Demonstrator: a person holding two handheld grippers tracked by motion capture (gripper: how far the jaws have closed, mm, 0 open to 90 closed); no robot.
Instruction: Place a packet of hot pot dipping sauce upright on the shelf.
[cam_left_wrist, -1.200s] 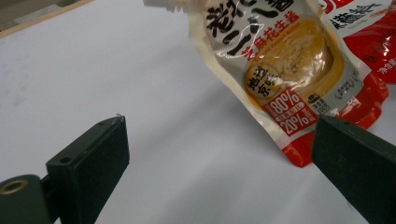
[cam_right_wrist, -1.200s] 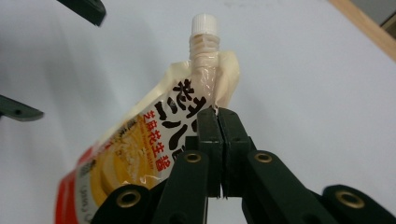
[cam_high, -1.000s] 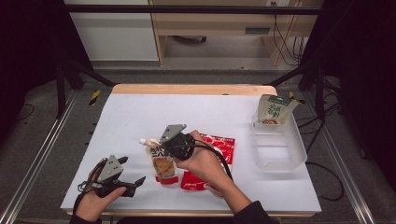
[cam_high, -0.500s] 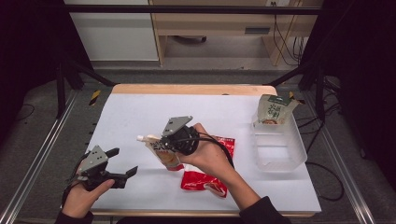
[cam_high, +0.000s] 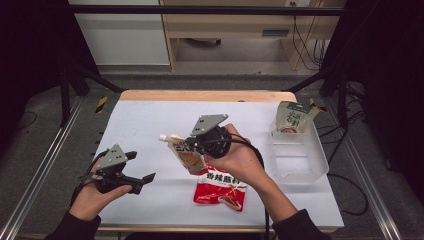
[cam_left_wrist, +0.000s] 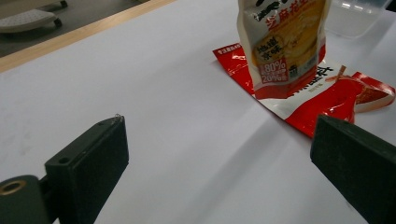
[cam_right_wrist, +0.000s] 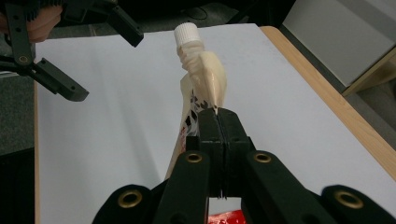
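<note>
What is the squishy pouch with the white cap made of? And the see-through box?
The pouch looks like soft, glossy plastic film: it creases where the right tongs pinch it. Its cap seems hard, ribbed plastic. The box looks like clear, stiff plastic, since the table shows through its walls.

Plenty of open white table ahead of the left gripper, whose jaws gape wide with nothing between them. Farther on, the spouted pouch pinched in the right gripper hangs in the way, with the red packet flat just below it. Off to the right gripper's far side, the clear tub and the carton in it block that edge.
</note>
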